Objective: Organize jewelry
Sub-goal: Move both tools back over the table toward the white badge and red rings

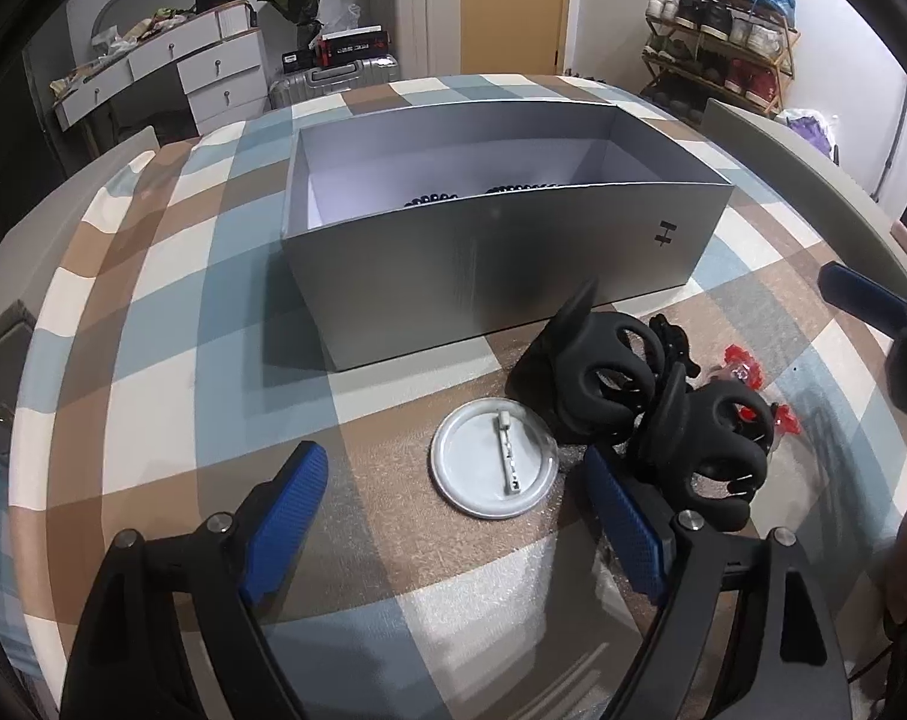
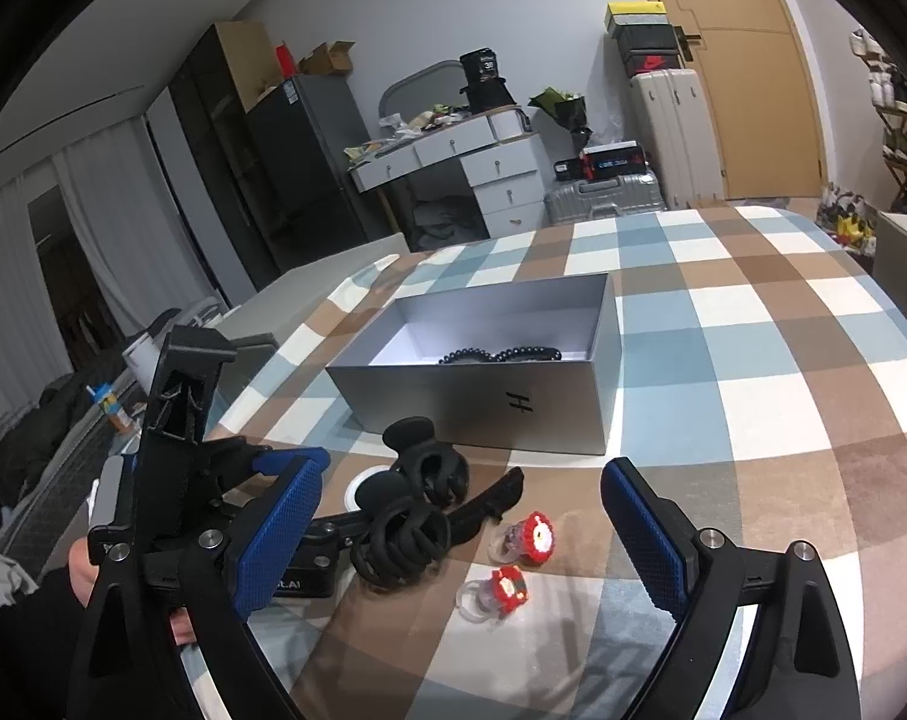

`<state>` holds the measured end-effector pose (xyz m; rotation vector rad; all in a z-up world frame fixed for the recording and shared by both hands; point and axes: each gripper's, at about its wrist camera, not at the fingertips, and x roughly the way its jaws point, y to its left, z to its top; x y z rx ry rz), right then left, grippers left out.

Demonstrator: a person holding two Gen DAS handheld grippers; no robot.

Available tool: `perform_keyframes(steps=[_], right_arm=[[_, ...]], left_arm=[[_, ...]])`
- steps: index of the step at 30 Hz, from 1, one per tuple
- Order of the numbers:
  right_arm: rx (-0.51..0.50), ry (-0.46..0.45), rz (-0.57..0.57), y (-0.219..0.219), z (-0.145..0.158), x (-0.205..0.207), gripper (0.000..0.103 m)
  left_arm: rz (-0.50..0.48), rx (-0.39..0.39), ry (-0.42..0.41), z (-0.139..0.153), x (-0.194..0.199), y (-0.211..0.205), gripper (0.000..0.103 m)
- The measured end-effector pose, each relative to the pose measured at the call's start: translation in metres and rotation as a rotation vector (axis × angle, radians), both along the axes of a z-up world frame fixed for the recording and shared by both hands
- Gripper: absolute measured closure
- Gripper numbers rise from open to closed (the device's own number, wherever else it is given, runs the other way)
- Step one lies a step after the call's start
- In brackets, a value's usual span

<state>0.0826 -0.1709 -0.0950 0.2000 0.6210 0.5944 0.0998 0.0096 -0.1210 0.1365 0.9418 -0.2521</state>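
Two black hair claws (image 1: 651, 414) are lying beside round pin badge (image 1: 494, 457) before grey box (image 1: 501, 264); left gripper (image 1: 453, 510) is hovering spread, empty. Right wrist: right gripper (image 2: 462, 531) is hanging spread over red rings (image 2: 522, 561); beads (image 2: 501, 354) are sitting inside box.

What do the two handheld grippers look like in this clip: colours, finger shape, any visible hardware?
Both the left gripper and the right gripper have black plastic frames with silver round screws at the joints. Their fingers are flat paddles faced with blue, diamond-textured pads. No cables are clearly visible.
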Motion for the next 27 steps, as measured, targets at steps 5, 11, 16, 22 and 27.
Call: perform_keyframes(steps=[5, 11, 16, 22, 27], right_arm=[[0.019, 0.022, -0.007, -0.005, -0.003, 0.002, 0.007], [0.023, 0.030, -0.006, -0.007, -0.005, 0.003, 0.007], [0.019, 0.034, -0.005, -0.008, -0.006, 0.004, 0.007], [0.013, 0.054, -0.019, -0.014, -0.009, 0.005, 0.007], [-0.007, 0.076, -0.032, -0.017, -0.013, 0.006, 0.007]], left_arm=[[-0.049, -0.001, -0.010, 0.003, -0.002, -0.005, 0.047], [-0.095, -0.010, -0.012, 0.004, -0.002, -0.011, 0.066], [-0.093, -0.019, -0.007, 0.005, -0.002, -0.011, 0.066], [-0.052, -0.005, -0.013, 0.008, -0.005, -0.005, 0.066], [-0.003, -0.029, -0.023, 0.013, -0.010, 0.009, 0.066]])
